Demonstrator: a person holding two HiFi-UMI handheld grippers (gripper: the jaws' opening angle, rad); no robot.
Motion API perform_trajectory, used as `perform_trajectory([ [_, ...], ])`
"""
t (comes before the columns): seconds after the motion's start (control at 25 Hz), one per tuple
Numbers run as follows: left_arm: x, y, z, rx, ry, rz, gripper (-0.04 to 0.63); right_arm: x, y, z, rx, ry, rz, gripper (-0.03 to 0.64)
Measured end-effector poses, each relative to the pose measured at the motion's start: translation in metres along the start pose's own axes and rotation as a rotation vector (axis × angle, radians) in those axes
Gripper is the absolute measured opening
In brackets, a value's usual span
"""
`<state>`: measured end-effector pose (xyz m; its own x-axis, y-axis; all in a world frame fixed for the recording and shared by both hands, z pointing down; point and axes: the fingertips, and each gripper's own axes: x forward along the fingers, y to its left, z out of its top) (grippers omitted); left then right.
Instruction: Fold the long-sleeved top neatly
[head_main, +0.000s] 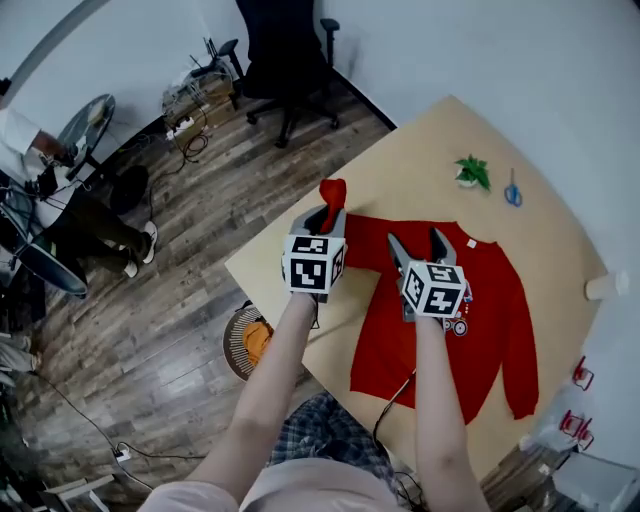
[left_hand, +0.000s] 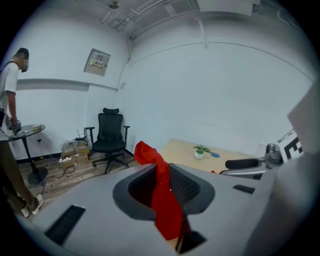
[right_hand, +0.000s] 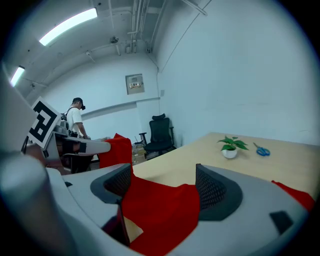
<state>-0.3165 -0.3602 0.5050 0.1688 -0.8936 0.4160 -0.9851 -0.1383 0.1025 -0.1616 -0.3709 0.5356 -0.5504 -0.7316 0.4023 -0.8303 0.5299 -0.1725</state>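
Observation:
The red long-sleeved top (head_main: 485, 330) lies spread face up on the light wooden table (head_main: 420, 165). Its left sleeve (head_main: 332, 194) is lifted off the table, pinched in my left gripper (head_main: 330, 214), which is shut on it. In the left gripper view the sleeve (left_hand: 162, 200) hangs as a red strip between the two closed pads and its end sticks up past them. My right gripper (head_main: 417, 246) hovers over the top's chest near the collar with its jaws wide apart. In the right gripper view red cloth (right_hand: 160, 210) shows below and between the spread jaws, untouched by them.
A small potted plant (head_main: 472, 172) and blue scissors (head_main: 512, 192) sit at the table's far side. A white cup (head_main: 605, 286) stands at the right edge. A black office chair (head_main: 285, 55), a basket (head_main: 250, 340) below the table's left corner, and a person (head_main: 30, 150) by a round stand are on the floor.

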Motion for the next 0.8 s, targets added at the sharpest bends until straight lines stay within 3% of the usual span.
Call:
perform_trajectory([
  [0.4, 0.039, -0.157, 0.033, 0.109, -0.036, -0.229, 0.077, -0.097, -0.123, -0.003, 0.086, -0.061, -0.227, 0.388],
  [0.8, 0.053, -0.302, 0.019, 0.225, -0.030, -0.461, 0.076, -0.191, -0.204, -0.030, 0.161, -0.079, -0.427, 0.385],
])
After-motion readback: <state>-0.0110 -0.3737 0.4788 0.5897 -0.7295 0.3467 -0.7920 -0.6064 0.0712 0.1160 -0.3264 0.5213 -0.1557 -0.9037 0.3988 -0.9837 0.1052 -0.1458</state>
